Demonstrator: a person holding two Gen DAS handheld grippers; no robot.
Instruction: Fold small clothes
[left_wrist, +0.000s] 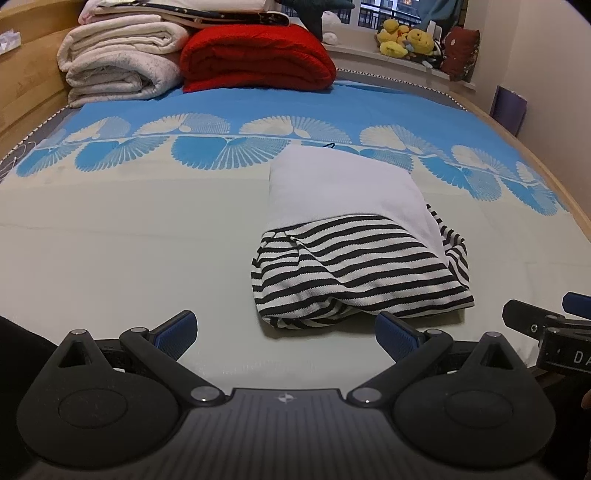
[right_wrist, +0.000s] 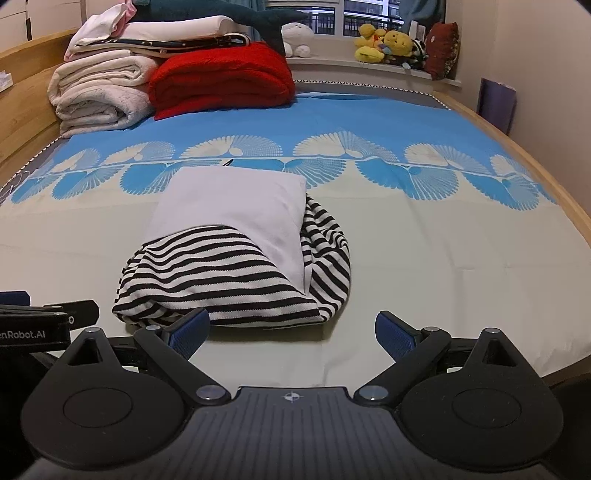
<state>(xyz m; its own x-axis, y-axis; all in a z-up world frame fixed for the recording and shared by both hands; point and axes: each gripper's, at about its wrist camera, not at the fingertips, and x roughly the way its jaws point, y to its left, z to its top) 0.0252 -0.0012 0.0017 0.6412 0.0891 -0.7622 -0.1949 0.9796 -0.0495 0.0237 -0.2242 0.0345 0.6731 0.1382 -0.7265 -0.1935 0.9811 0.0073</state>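
On the bed (left_wrist: 110, 258), the striped garment (left_wrist: 354, 269) lies folded into a compact bundle with its white panel (left_wrist: 340, 184) on top, just beyond both tongs. Your left tongs (left_wrist: 286, 332) and right tongs (right_wrist: 291, 332) stand fully apart and hold nothing. The fold appears complete; next, either square the loose striped edge on the right or set the bundle aside.

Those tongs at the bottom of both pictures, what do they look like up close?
Both pairs match. The left tongs and right tongs are matte black, with two round disc-shaped housings, angled link arms with silver pivot pins, and ribbed blue pads on the fingertips. A grey ribbed plate with a small cross mark sits between the discs. White lettering marks the side.
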